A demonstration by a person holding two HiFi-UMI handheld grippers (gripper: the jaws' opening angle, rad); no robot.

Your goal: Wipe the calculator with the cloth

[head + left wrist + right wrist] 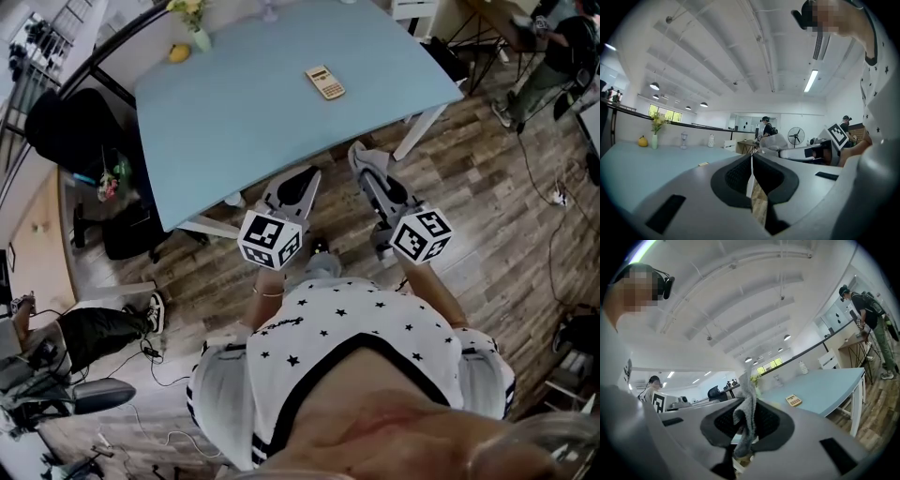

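— Where does everything stand?
— Before the near edge of the table [244,112], the left gripper [751,157] is closed on nothing. The right gripper [746,404] is clamped. The calculator [325,82] lies toward the far right corner. The right jaws pinch the cloth [747,427].
— What can go wrong?
— I think the light calculator may slide off when wiped, because nothing holds it.

No legible text, labels or numbers.
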